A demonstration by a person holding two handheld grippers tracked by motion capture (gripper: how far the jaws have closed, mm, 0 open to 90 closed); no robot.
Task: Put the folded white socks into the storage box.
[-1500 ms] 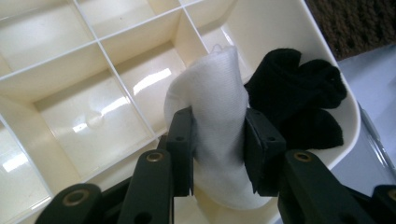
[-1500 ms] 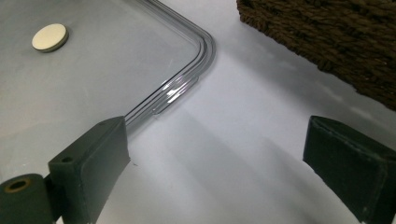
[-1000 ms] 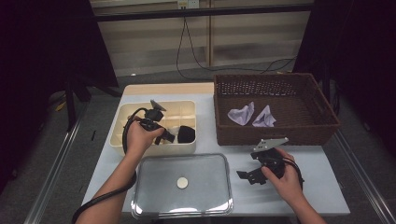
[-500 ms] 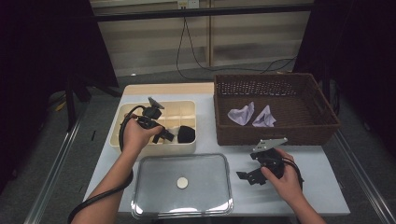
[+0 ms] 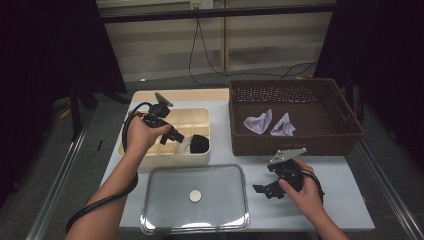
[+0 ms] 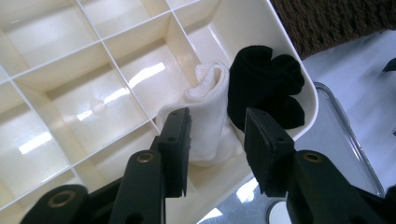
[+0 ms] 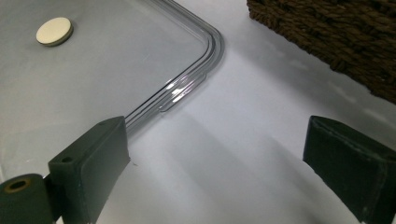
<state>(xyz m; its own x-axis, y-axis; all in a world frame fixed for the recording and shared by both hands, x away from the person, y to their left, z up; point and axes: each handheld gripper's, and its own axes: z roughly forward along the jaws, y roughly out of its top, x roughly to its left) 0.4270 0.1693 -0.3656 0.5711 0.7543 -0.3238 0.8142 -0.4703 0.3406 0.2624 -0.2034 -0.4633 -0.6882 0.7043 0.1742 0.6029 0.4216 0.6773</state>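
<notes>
A cream divided box (image 5: 150,159) holds a rolled white sock (image 5: 186,144) and a rolled black sock (image 5: 200,143) in neighbouring compartments at its right end. My left gripper (image 5: 179,137) hovers just above the white sock (image 6: 210,107). Its jaws have just been opening, and its pads (image 6: 175,135) stand apart from the roll without pressing on it. The black sock (image 6: 266,88) lies just beyond the right jaw. My right gripper (image 5: 265,186) rests open on the table beside the clear lid (image 5: 195,220). Its jaws (image 7: 219,140) have nothing between them.
A dark wicker basket (image 5: 295,145) at the back right holds two lilac cloths (image 5: 258,121) (image 5: 283,126). The clear lid (image 7: 93,70) with a round cream knob (image 7: 55,31) lies flat near the front edge. The basket wall (image 7: 336,32) is close ahead of the right gripper.
My left hand has risen a little above the box and its jaws have parted from the white sock, which stays in its compartment. The right hand has not moved.
</notes>
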